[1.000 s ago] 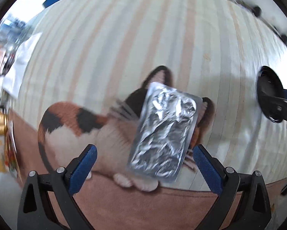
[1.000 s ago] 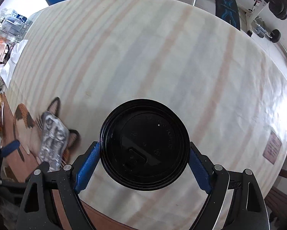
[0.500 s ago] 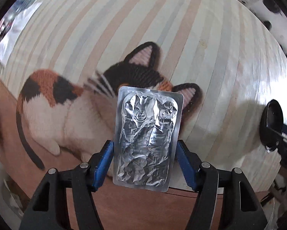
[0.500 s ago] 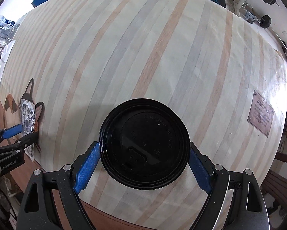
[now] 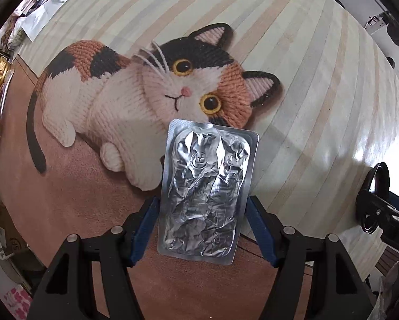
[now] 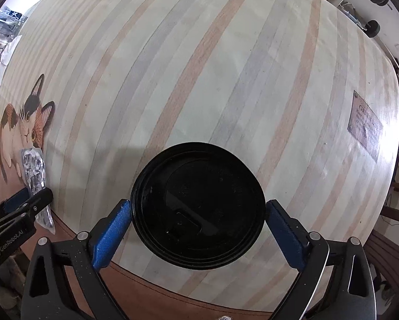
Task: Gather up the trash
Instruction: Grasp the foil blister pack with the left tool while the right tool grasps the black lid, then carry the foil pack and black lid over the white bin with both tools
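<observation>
**Between blue pads: two pieces of trash over the striped desk**

Between the blue pads of the left claw (image 5: 203, 229) sits the crumpled silver foil blister sheet (image 5: 207, 189), a flat rounded rectangle. Its lower half lies in the gap and its upper end sticks out forward over the knitted calico cat picture (image 5: 151, 90). Both long edges meet the pads, so the sheet looks pinched edge to edge, probably because a thin flat sheet offers little else to grip from straight above. That claw's jaws are easing apart a little at this moment, so the hold may be light.

Further right, the round black plastic cup lid (image 6: 198, 205) fills the span of the right claw (image 6: 198, 229). Its rim sits just at the inner faces of the blue pads (image 6: 111, 229), with a sliver of space on the right side. Those jaws are opening, and I judge the lid to be barely held or already freed; whether it rests on the desk I cannot tell.

Beneath both lies the pale striped desk (image 6: 199, 66), whose brown border (image 5: 74, 186) runs along its near edge. Each wrist view catches the other claw at its margin, so the two work side by side. No bin shows in either view.
</observation>
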{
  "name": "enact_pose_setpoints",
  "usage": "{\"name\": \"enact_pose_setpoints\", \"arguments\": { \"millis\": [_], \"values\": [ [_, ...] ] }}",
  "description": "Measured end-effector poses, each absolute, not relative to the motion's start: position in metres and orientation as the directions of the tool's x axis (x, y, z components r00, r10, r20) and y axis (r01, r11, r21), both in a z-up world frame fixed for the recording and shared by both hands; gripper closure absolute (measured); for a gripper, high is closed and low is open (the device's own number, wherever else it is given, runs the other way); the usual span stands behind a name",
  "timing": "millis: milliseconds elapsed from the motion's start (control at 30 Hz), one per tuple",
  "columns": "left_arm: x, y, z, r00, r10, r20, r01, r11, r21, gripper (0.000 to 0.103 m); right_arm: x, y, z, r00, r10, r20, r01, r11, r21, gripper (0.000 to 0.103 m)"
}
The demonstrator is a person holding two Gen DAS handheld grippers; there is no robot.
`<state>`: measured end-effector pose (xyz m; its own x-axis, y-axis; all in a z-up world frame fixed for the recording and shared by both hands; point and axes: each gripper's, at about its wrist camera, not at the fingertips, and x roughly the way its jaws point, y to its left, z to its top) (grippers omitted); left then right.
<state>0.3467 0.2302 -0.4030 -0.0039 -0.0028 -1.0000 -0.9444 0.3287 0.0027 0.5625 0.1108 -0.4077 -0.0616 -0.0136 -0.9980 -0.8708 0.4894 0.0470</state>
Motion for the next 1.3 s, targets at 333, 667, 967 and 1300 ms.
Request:
{"name": "enact_pose_setpoints", "arguments": {
  "millis": [333,667,967,1300],
  "values": [
    [0.339,0.209,-0.392,0.020,0.032,-0.999,-0.930,0.366,-0.007,0.040,0.545,0.141,-0.416,0.027,0.018,-0.999,-0.866,0.499,-0.015,0.012],
    [0.320,0.176,-0.330,0.087,0.132,-0.988,-0.922,0.386,-0.029,0.040,0.525,0.110,-0.379,-0.001,0.105,-0.995,-0.861,0.506,0.054,0.013],
    [0.267,0.118,-0.273,0.173,0.210,-0.962,-0.909,0.409,-0.074,0.040,0.475,0.057,-0.324,-0.044,0.212,-0.976,-0.855,0.497,0.146,0.013],
    [0.140,0.022,-0.254,0.288,0.231,-0.930,-0.891,0.420,-0.172,0.040,0.349,-0.052,-0.275,-0.083,0.299,-0.951,-0.840,0.493,0.229,0.013]
  ]
}}
